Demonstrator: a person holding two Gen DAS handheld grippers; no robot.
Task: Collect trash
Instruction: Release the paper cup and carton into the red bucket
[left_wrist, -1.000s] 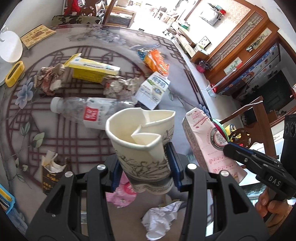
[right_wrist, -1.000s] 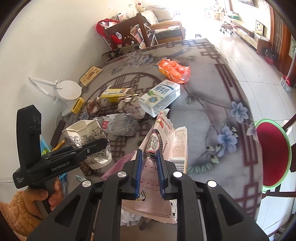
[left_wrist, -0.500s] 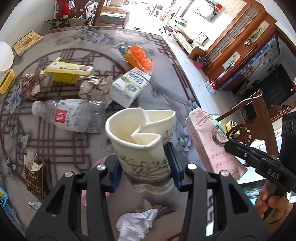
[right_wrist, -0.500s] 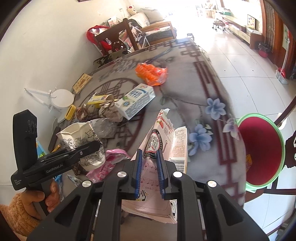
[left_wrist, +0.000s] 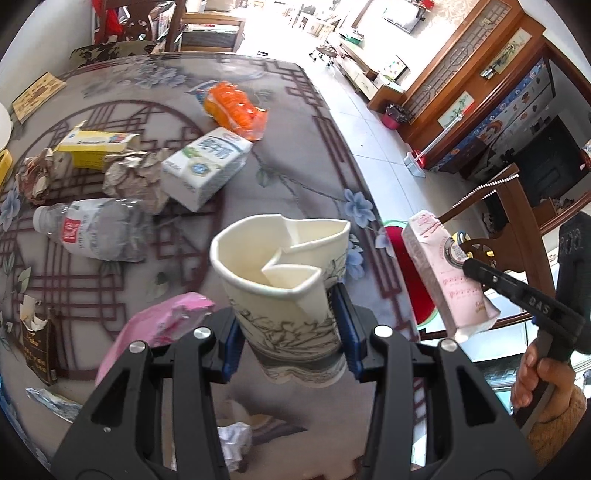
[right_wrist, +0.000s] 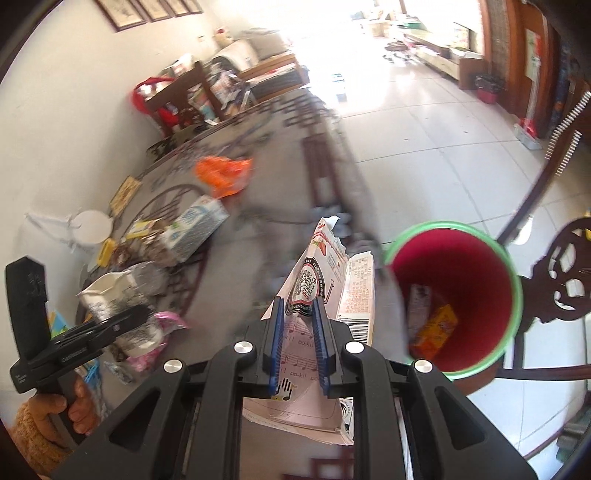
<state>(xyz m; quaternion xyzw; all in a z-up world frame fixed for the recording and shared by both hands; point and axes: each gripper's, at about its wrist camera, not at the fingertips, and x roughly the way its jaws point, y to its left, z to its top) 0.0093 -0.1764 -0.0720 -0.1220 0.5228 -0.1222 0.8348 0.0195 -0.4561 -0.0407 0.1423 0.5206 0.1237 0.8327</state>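
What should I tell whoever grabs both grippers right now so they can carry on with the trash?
Left gripper: shut on the crushed paper cup, held over the table.
Right gripper: shut on the flattened pink carton, beside the red bin.
Done: two pieces already lie in the bin.
Left: drop carton and cup, then fetch the plastic bottle, milk box, yellow box, orange wrapper, pink wrapper and crumpled paper.

Counter (left_wrist: 280, 177): grey floral cloth. Wooden chair (left_wrist: 517, 206) off its right edge. Wooden cabinet (left_wrist: 480, 74) beyond chair. White stand (right_wrist: 88, 225) near counter's left edge, by wall.
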